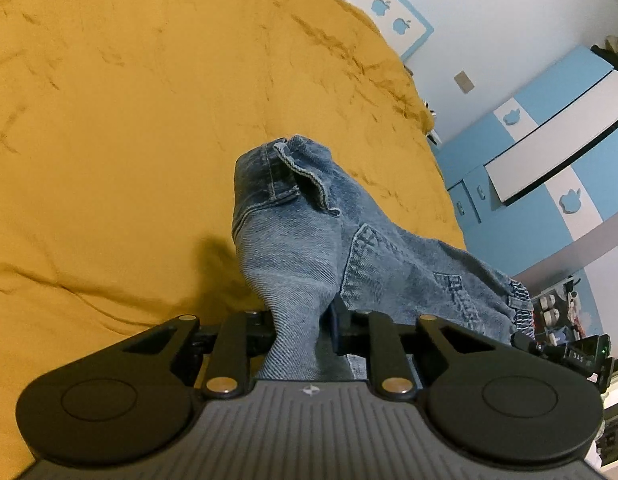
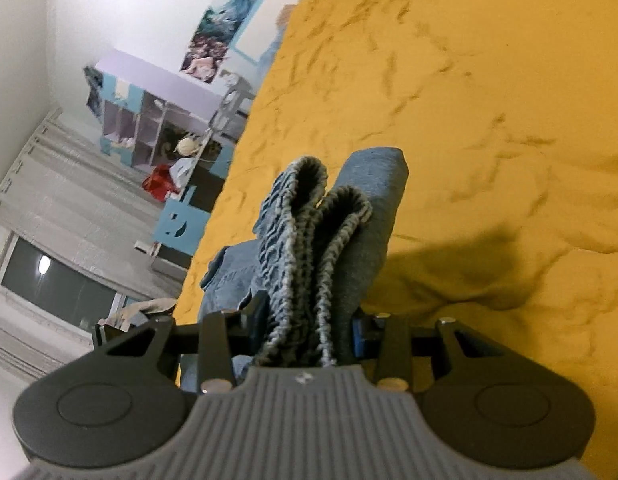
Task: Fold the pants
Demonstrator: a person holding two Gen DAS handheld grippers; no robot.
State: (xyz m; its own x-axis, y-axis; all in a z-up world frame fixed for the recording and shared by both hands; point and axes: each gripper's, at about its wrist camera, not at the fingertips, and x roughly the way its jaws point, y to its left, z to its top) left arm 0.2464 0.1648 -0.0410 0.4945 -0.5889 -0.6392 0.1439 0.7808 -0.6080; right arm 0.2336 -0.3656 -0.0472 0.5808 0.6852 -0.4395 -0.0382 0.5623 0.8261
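While a big yellow bedspread (image 1: 129, 120) fills the space ahead of both tools, the blue jeans (image 1: 301, 240) hang above it. This cover lies on a bed and has many small wrinkles. It is bare all around the jeans, so each tool has lots of free room in front.

From the left tool (image 1: 305, 328), the bed edge runs off to the right. Past that edge stands a blue and white wardrobe (image 1: 549, 152) with apple shapes on it. A white wall (image 1: 509, 20) is behind it. The left tool is squeezed on a thick fold of jeans, with a pocket and seams just ahead of it. A dark shadow sits on the cover just left of the cloth.

From the right tool (image 2: 309, 332), the bed edge runs off to the left. Beyond it are a blue and purple shelf unit (image 2: 149, 120), grey curtains (image 2: 49, 184), a dark window (image 2: 49, 284) and pictures (image 2: 217, 28) on the wall. The right tool is squeezed on a bunch of jeans too, at the stretchy gathered waistband (image 2: 293, 240), which stands up in two loops right in front. A shadow lies on the cover to its right.
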